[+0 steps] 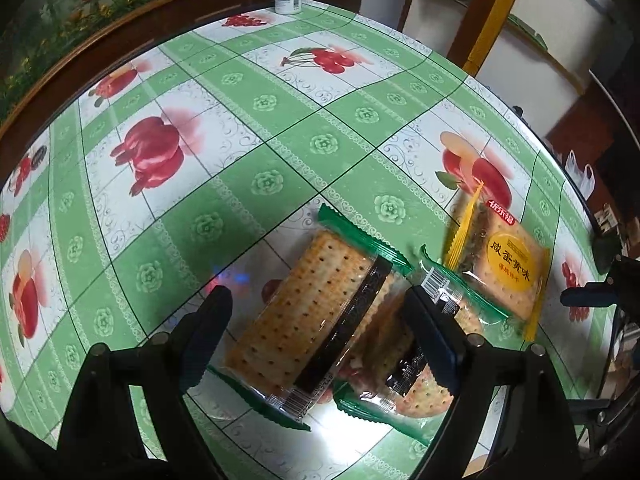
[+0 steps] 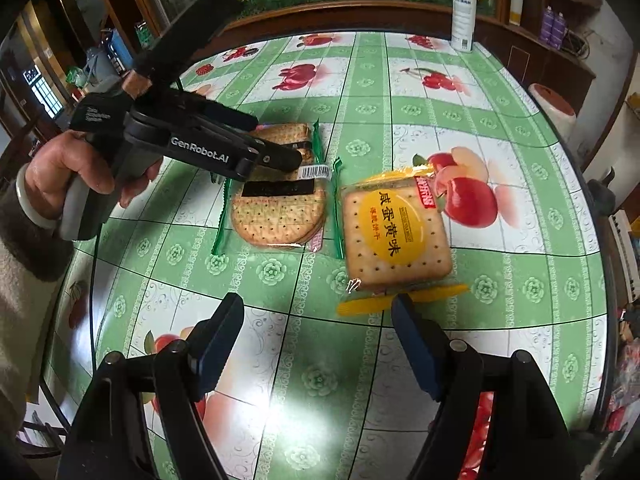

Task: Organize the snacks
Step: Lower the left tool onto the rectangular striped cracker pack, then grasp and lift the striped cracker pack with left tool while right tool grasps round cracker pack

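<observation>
Both wrist cameras look steeply down, close, sharing the cracker packets (image 1: 320, 320).

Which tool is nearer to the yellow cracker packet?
Right. The right tool hovers open at the yellow cracker packet's near edge; the left tool is over the green packets beside it.

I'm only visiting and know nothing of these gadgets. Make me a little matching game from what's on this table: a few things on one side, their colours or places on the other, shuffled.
Things:
1. yellow cracker packet
2. green cracker packets
3. white spray bottle
4. left gripper

Descriptions:
A. at the table's far edge
B. black, over the green-edged packets
C. has a round yellow label
D. have a black band across

Pairs: 1-C, 2-D, 3-A, 4-B
</observation>
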Available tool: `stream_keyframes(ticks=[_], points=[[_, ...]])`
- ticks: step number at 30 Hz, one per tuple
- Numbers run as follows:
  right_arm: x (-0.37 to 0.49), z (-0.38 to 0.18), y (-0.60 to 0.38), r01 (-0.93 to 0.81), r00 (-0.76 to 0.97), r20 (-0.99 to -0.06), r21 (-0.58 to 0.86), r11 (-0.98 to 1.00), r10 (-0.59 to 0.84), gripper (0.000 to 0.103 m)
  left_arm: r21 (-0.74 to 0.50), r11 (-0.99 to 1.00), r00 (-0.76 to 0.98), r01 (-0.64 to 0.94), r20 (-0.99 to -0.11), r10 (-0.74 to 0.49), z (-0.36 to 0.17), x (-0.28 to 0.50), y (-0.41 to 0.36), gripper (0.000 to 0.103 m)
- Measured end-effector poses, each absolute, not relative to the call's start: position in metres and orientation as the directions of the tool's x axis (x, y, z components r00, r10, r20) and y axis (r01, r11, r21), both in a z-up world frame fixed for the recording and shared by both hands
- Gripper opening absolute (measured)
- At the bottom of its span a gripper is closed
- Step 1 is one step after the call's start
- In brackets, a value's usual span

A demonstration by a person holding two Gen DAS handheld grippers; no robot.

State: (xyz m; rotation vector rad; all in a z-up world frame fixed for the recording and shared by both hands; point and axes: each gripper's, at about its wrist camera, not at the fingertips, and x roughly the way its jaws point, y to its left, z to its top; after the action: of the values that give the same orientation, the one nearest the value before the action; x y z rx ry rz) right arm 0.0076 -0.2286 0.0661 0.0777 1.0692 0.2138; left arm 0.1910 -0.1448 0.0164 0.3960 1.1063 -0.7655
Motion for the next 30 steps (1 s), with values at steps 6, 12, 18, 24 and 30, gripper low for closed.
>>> stream_keyframes(ticks=[6,12,18,24,30], points=[[0.007,0.061,-0.230,-0.116,0.460,-0.859,0.192,0.975,0.224,0.076,-0.064,0.747,0.267,0.662,-0.911,-0.315,0.015,0.196,-0.126,0.088],[0.005,0.058,-0.228,-0.130,0.464,-0.850,0.212,0.969,0.249,0.077,-0.047,0.751,0.277,0.658,-0.913,-0.299,0.018,0.192,-0.113,0.088],[0.006,0.053,-0.233,-0.116,0.456,-0.853,0.225,0.967,0.253,0.077,-0.015,0.737,0.283,0.676,-0.918,-0.278,0.021,0.190,-0.121,0.088],[0.005,0.051,-0.233,-0.119,0.453,-0.852,0.233,0.965,0.262,0.077,0.045,0.723,0.289,0.689,-0.932,-0.218,0.010,0.191,-0.140,0.088],[0.013,0.051,-0.226,-0.134,0.466,-0.830,0.275,0.952,0.306,0.077,0.058,0.755,0.323,0.653,-0.923,-0.209,0.015,0.189,-0.127,0.054]])
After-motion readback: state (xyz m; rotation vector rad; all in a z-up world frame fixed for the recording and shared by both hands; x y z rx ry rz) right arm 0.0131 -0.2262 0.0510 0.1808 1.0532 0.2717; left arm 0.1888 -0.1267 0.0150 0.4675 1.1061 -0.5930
